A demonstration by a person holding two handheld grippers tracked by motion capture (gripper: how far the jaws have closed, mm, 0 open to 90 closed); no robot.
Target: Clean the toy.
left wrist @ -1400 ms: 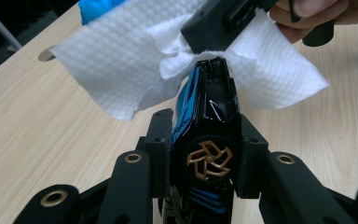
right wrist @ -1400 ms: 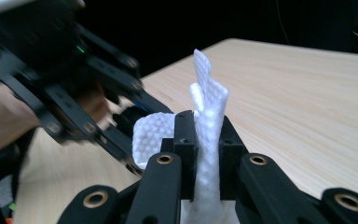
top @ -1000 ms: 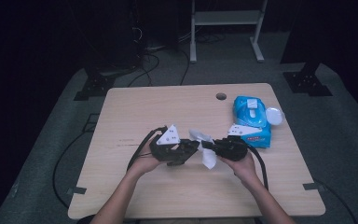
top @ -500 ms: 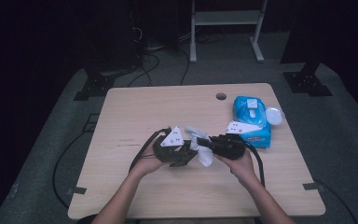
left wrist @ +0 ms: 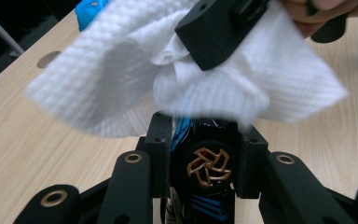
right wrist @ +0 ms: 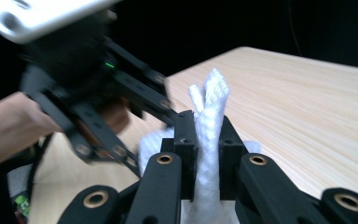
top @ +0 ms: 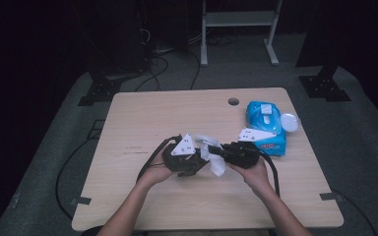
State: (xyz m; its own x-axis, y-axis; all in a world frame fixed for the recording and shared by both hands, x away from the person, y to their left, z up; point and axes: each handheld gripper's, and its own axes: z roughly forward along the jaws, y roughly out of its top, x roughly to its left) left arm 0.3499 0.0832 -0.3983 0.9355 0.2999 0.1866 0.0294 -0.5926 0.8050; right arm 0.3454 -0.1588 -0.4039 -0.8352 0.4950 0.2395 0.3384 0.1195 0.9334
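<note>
Near the front middle of the pale wooden tabletop [top: 142, 123], two hands bring their tools together over a white, crinkle-textured wet wipe [top: 215, 157]. The right claw [right wrist: 208, 135] is clamped on a bunched fold of that wipe, which stands up in a narrow strip between its black jaws; its long axis runs along the jaws, away from the camera. The left claw [left wrist: 200, 119] sits just under the spread sheet, and in the left gripper view its jaw tips disappear under the wipe's hanging edge, so I cannot tell whether they are pinching it or merely close beneath. From the left claw, the wipe lies straight ahead and slightly above, draped broadly to both sides, with the right claw's black jaw pressing into it from the upper right. Both hands are equally near; the wipe hangs between them, lifted off the wood. The next move likely turns on the left claw catching a free edge to pull the sheet open.

Well apart, toward the right rear, lies a blue plastic wipes packet [top: 265, 129] with its round white lid flipped open; its printing is too small to read.
</note>
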